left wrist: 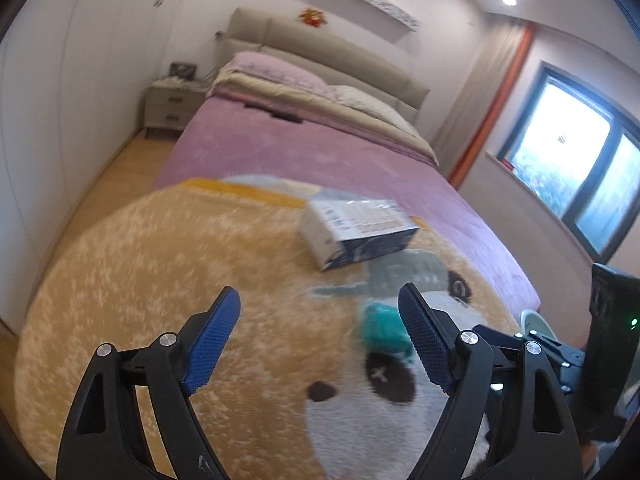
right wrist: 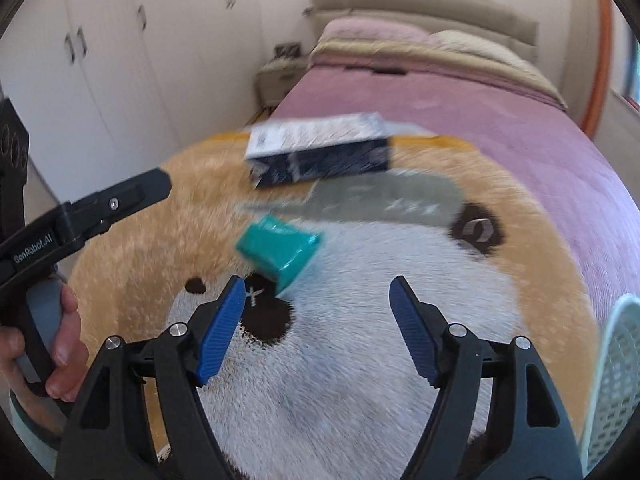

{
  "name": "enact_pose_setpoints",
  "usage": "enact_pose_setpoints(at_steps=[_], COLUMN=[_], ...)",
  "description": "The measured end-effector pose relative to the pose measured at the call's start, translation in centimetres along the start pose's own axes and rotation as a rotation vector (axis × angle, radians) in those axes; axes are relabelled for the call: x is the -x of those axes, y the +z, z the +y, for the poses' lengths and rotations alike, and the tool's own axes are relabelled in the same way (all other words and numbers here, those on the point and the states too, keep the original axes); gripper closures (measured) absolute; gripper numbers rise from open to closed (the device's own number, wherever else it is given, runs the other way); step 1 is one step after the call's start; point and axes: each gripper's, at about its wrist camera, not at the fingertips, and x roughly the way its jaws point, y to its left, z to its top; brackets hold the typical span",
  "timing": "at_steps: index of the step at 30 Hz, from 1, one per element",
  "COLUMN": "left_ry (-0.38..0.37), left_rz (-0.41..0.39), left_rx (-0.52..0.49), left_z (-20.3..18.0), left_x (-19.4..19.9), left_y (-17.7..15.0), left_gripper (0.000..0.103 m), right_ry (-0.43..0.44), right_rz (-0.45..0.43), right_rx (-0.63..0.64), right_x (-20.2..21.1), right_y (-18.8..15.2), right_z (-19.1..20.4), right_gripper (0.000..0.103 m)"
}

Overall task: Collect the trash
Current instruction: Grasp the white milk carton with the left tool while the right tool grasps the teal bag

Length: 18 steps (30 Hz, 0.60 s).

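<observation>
A teal packet lies on a round plush animal-face blanket on the bed. A white and dark blue box lies farther back on the blanket. My right gripper is open and empty, just short of the teal packet. My left gripper is open and empty over the blanket; the teal packet shows by its right finger and the box lies beyond. The left gripper also shows at the left of the right wrist view.
The pink bed runs back to pillows and a beige headboard. A nightstand and white wardrobes stand on the left. A pale mesh basket is at the right edge. A window is at the right.
</observation>
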Motion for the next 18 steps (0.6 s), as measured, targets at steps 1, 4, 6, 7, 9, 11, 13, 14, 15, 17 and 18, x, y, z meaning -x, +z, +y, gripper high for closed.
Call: enact_pose_setpoints(at_steps=[1, 4, 6, 7, 9, 11, 13, 14, 15, 17, 18], left_ry=[-0.006, -0.024, -0.023, -0.027, -0.031, -0.03, -0.029, -0.027, -0.019, 0.0, 0.007], left_rz=[-0.009, -0.013, -0.009, 0.0, 0.022, 0.036, 0.059, 0.074, 0.089, 0.099, 0.103], left_rx=[0.027, 0.055, 0.042, 0.035, 0.011, -0.013, -0.033, -0.048, -0.071, -0.12, -0.145], left_z=[0.6, 1.4, 1.3, 1.3, 0.9, 0.8, 0.8, 0.6, 0.3, -0.3, -0.7], left_x=[0.0, 0.1, 0.1, 0.1, 0.1, -0.2, -0.6, -1.0, -1.5, -2.2, -2.7], left_y=[-0.1, 0.2, 0.4, 0.6, 1.1, 1.5, 1.9, 2.2, 2.5, 2.9, 3.1], left_gripper=[0.025, 0.025, 0.025, 0.025, 0.025, 0.024, 0.024, 0.023, 0.023, 0.023, 0.023], right_ry=[-0.011, -0.018, -0.013, -0.012, -0.006, 0.002, -0.001, -0.008, 0.001, -0.007, -0.034], right_rz=[0.009, 0.029, 0.043, 0.044, 0.037, 0.025, 0.017, 0.01, 0.01, -0.001, -0.01], right_rx=[0.012, 0.026, 0.023, 0.022, 0.029, 0.045, 0.066, 0.075, 0.086, 0.088, 0.084], right_x=[-0.5, -1.9, -2.9, -3.2, -3.6, -3.8, -4.0, -3.8, -3.7, -3.3, -2.9], right_y=[0.1, 0.9, 1.5, 1.7, 2.1, 2.4, 2.4, 2.4, 2.3, 1.9, 1.7], right_z=[0.1, -0.1, -0.3, -0.2, 0.1, 0.5, 1.1, 1.3, 1.4, 1.4, 1.2], right_gripper=[0.032, 0.032, 0.032, 0.032, 0.032, 0.032, 0.036, 0.053, 0.06, 0.063, 0.064])
